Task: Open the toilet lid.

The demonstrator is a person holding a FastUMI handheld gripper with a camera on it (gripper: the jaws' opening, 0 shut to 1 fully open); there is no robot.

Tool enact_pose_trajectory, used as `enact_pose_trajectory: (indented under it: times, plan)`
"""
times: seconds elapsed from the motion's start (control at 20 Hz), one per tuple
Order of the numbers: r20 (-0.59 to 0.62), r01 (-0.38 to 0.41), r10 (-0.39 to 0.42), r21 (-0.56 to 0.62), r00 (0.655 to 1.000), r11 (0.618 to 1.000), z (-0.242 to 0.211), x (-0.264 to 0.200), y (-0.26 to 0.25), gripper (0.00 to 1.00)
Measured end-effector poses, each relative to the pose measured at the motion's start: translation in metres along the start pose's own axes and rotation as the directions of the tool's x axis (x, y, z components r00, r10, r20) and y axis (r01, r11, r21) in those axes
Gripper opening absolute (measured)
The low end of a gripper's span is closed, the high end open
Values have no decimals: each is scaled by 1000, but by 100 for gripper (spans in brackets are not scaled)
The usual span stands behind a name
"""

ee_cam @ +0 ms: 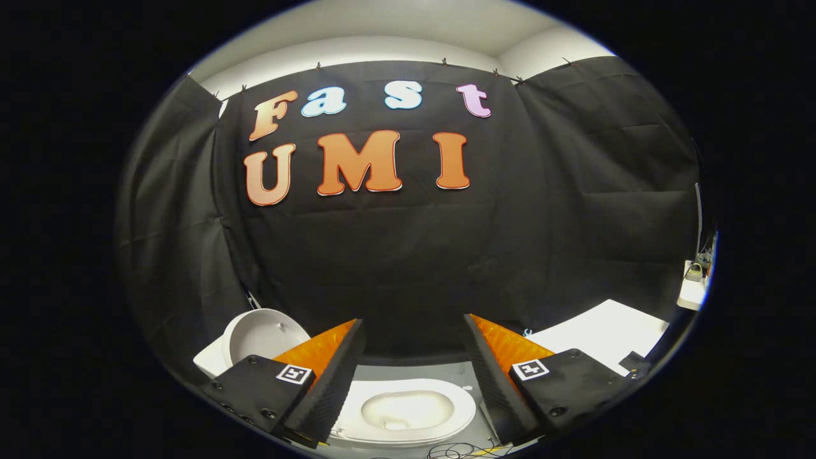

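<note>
A white toilet (pixel 408 411) stands on the floor below and between my fingers, its oval seat ring facing up with the bowl showing inside it. A white rounded lid-like shell (pixel 258 333) stands upright just beyond the left finger, its hollow side facing me, partly hidden by that finger. Whether it belongs to this toilet I cannot tell. My gripper (pixel 413 320) is open wide, held above the toilet and touching nothing. Nothing lies between the fingers.
The black cloth wall (pixel 408 255) hangs close behind the toilet. A white table top (pixel 605 331) lies beyond the right finger, with a small shelf of items (pixel 695 284) further right. Thin cables (pixel 459 451) lie on the grey floor in front of the toilet.
</note>
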State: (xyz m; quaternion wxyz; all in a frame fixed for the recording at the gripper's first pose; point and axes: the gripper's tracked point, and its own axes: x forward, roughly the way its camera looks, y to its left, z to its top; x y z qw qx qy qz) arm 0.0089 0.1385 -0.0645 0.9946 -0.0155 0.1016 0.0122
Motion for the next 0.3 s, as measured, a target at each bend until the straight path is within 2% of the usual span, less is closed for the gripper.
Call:
enact_pose_trajectory:
  times: [0.3]
  plan:
    - [5,5,-5,-3,1000,1000,3,0,-2,98]
